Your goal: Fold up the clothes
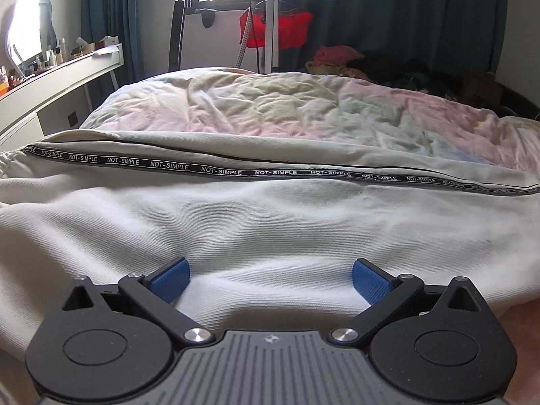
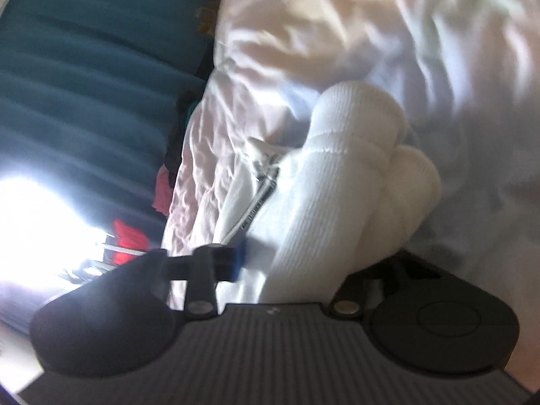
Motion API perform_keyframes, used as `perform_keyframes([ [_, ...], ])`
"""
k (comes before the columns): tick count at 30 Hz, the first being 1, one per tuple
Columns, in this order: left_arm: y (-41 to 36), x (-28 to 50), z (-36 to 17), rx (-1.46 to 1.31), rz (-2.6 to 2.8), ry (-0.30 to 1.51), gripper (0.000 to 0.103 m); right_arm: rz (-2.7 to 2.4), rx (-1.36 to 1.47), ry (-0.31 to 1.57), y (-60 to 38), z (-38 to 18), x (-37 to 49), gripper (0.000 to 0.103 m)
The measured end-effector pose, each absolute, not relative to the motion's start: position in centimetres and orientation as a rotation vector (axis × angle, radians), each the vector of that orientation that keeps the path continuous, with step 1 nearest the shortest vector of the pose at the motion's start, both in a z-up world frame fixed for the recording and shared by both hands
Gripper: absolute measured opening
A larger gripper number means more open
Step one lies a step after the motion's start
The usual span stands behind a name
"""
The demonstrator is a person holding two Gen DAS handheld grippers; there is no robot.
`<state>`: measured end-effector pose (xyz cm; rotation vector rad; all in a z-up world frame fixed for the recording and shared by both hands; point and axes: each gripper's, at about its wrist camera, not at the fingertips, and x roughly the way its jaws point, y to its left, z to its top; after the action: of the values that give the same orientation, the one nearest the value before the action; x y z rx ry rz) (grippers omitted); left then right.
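Left wrist: left tool apart over white trousers; right tool clamped on trousers.

Right view motion-blurred; right gripper far finger hidden behind cuff; trousers cut off at edges.

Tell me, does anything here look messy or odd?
Mostly the far corner of the bed: a heap of loose clothes lies unfolded. The white garment lies spread flat; its ribbed cuff end is bunched in the right gripper.
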<state>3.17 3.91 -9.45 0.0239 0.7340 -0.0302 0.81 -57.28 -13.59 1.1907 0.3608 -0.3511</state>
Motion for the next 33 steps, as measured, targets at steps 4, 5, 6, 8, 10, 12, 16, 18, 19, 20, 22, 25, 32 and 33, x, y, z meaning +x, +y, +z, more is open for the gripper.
perform_keyframes([
  [4, 4.0, 3.2, -9.4, 0.017, -0.031, 0.73, 0.103, -0.346, 0.912, 0.308, -54.6, -9.1, 1.8, 0.022],
  [5, 4.1, 3.1, -9.3, 0.01, -0.031, 0.729, 0.103, -0.338, 0.841, 0.289, -53.4, -7.7, 1.9, 0.02],
  [6, 4.2, 3.1, -9.2, 0.001, -0.03, 0.727, 0.103, -0.325, 0.773, 0.269, -52.1, -6.4, 2.0, 0.019],
  [8, 4.5, 3.1, -8.8, -0.024, -0.025, 0.723, 0.103, -0.29, 0.617, 0.225, -48.5, -3.7, 2.0, 0.018],
  [10, 4.8, 2.9, -8.2, -0.054, -0.017, 0.708, 0.103, -0.25, 0.454, 0.181, -44.4, -1.3, 2.0, 0.018],
  [12, 5.3, 2.7, -7.5, -0.093, -0.007, 0.687, 0.103, -0.196, 0.293, 0.135, -39.5, 0.4, 1.7, 0.017],
  [16, 6.7, 2.1, -6.3, -0.158, 0.023, 0.651, 0.103, -0.015, -0.012, 0.123, -28.4, -0.1, 1.8, 0.017],
  [18, 7.5, 1.8, -5.8, -0.187, 0.038, 0.639, 0.103, 0.086, -0.171, 0.146, -23.0, -2.1, 1.6, 0.017],
  [19, 7.9, 1.7, -5.6, -0.201, 0.044, 0.635, 0.103, 0.142, -0.25, 0.171, -20.4, -3.6, 1.5, 0.017],
  [20, 8.2, 1.6, -5.5, -0.215, 0.049, 0.631, 0.103, 0.21, -0.325, 0.216, -18.1, -5.5, 1.4, 0.017],
  [22, 8.7, 1.6, -5.3, -0.244, 0.058, 0.628, 0.103, 0.34, -0.468, 0.316, -14.2, -9.5, 1.1, 0.017],
  [25, 9.5, 1.5, -5.1, -0.294, 0.063, 0.625, 0.103, 0.39, -0.633, 0.34, -11.4, -13.4, -0.2, 0.017],
  [32, 10.9, 2.0, -4.4, -0.376, 0.051, 0.588, 0.103, 0.353, -0.444, 0.296, -11.6, -10.0, -0.1, 0.017],
  [33, 11.0, 2.2, -4.3, -0.38, 0.051, 0.582, 0.103, 0.372, -0.433, 0.289, -11.2, -9.8, -0.1, 0.017],
])
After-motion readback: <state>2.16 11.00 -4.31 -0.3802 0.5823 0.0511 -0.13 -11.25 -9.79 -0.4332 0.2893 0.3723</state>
